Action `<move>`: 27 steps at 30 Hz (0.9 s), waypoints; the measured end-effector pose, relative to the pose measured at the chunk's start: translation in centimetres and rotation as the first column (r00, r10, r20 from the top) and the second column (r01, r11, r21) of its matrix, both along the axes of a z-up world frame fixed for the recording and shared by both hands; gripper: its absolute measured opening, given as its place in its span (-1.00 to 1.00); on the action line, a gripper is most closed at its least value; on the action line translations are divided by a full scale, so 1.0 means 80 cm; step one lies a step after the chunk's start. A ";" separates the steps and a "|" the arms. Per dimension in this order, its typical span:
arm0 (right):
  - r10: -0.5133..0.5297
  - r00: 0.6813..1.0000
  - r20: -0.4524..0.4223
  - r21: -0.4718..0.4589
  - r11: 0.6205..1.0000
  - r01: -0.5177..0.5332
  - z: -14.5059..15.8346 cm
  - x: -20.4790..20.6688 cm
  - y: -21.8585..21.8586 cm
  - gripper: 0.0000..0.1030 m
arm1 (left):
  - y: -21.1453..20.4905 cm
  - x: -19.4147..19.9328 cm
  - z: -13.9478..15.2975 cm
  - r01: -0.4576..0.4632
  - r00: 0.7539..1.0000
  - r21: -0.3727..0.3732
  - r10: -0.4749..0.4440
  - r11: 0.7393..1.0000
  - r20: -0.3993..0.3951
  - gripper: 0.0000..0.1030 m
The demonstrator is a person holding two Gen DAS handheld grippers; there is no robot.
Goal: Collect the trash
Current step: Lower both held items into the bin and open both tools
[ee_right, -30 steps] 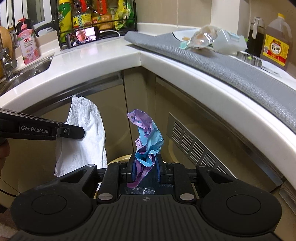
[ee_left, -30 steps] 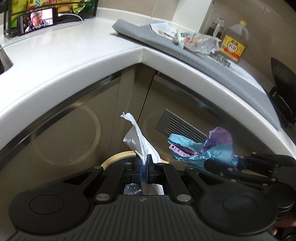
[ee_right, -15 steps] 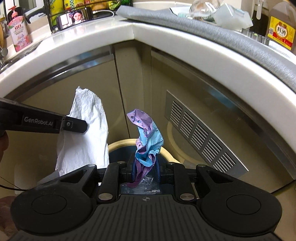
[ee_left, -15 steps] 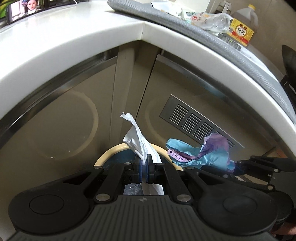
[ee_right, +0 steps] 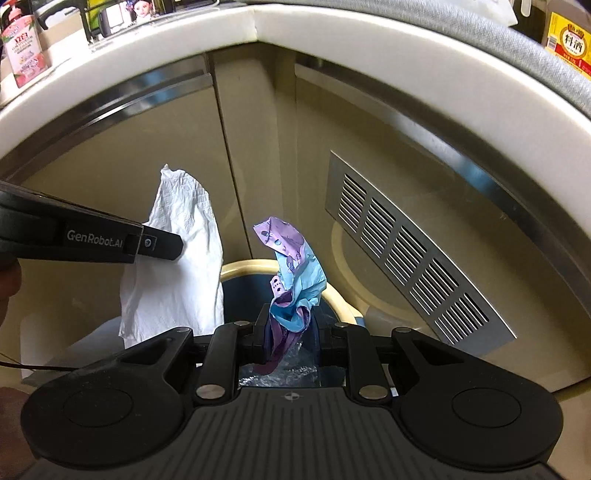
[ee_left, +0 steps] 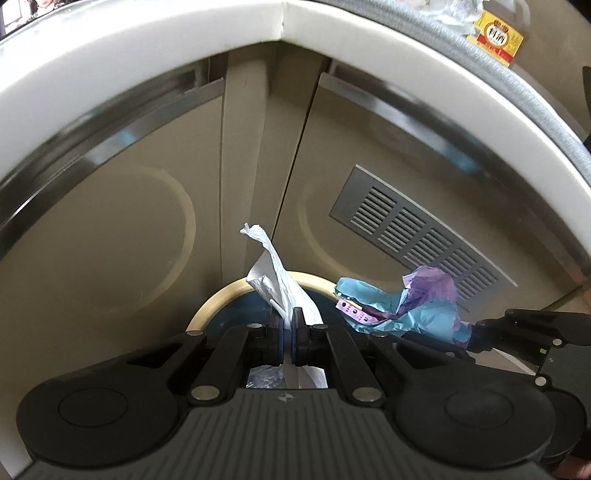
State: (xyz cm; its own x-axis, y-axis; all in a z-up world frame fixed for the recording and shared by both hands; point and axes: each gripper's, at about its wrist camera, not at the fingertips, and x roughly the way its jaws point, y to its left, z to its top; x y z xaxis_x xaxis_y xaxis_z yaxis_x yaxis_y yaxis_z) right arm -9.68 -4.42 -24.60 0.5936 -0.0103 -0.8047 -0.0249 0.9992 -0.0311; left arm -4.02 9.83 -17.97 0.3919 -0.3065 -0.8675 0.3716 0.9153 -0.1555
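At the bottom centre of its own view, the left gripper (ee_left: 288, 325) pinches a white tissue (ee_left: 275, 280); the right gripper (ee_right: 290, 325) clamps a crumpled blue-and-purple wrapper (ee_right: 295, 280). Both pieces of trash hang above a bin (ee_right: 251, 266), whose cream rim alone shows, its inside mostly hidden. Behind stands a cabinet vent (ee_right: 406, 243); the countertop (ee_right: 332, 26) is cut off at the top.
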 end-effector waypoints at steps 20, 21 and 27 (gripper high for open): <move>0.023 0.994 -0.110 -0.026 0.999 -0.026 -0.058 0.049 0.007 -0.58 | -0.016 0.034 -0.069 0.006 0.995 0.079 0.002 0.997 -0.103 -0.93; 0.022 0.993 -0.114 -0.027 0.999 -0.026 -0.060 0.051 0.007 -0.58 | -0.018 0.036 -0.073 0.007 0.994 0.083 0.002 0.997 -0.105 -0.93; 0.017 0.992 -0.124 -0.028 0.999 -0.021 -0.061 0.050 0.007 -0.58 | -0.019 0.043 -0.083 0.005 0.994 0.095 0.006 0.995 -0.112 -0.93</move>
State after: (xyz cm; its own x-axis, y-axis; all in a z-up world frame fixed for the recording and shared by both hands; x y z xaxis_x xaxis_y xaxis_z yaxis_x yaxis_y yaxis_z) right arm -5.70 -3.90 -29.44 0.4902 -0.0242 -0.8712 -0.0491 0.9973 -0.0553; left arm -0.57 8.34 -24.65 0.2906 -0.2204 -0.9311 0.3563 0.9281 -0.1086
